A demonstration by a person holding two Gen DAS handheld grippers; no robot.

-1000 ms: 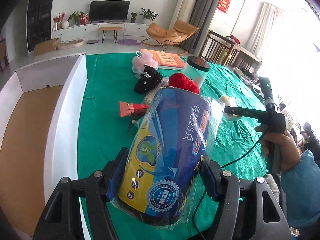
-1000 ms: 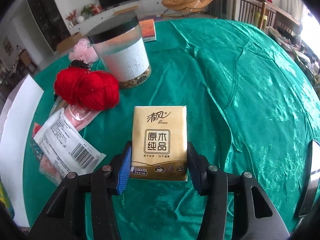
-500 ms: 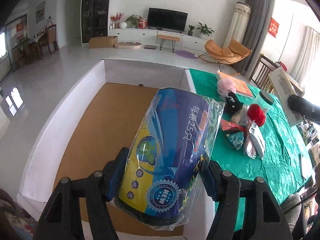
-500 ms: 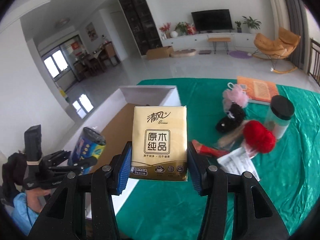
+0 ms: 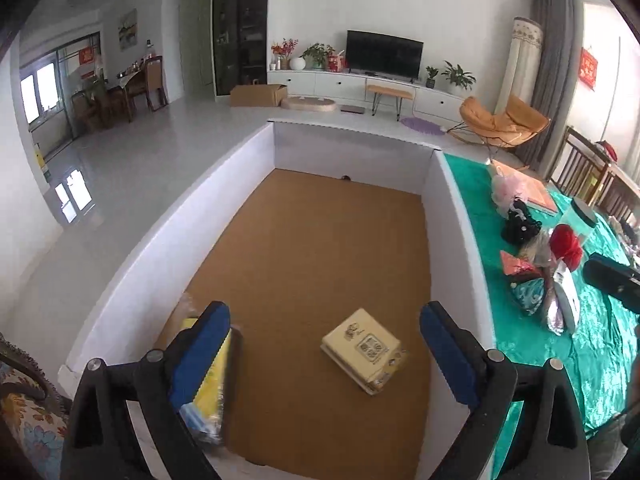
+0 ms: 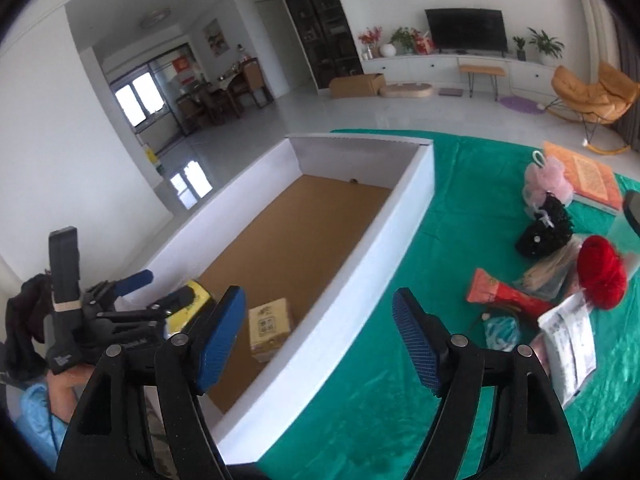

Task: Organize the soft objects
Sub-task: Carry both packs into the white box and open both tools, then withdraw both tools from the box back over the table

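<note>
A white-walled box (image 5: 448, 216) with a brown floor stands at the left end of the green table (image 6: 460, 184). The gold tissue pack (image 5: 363, 349) lies on the box floor; it also shows in the right wrist view (image 6: 269, 327). The blue-and-yellow wrapped roll (image 5: 208, 376) lies blurred in the box's near left corner, beside my left finger; its yellow end shows in the right wrist view (image 6: 192, 304). My left gripper (image 5: 324, 356) is open and empty above the box. My right gripper (image 6: 316, 340) is open and empty above the box's near wall.
On the cloth to the right lie a red yarn ball (image 6: 602, 276), a black fluffy item (image 6: 546, 232), a pink puff (image 6: 548, 178), an orange-red packet (image 6: 508, 294), a white packet (image 6: 568, 340), a teal pouch (image 6: 500, 330), a jar (image 5: 582, 216) and an orange book (image 6: 588, 174).
Both grippers have opened and let go over the box. The roll has dropped into the box's near left corner and the tissue pack now lies on its floor.
</note>
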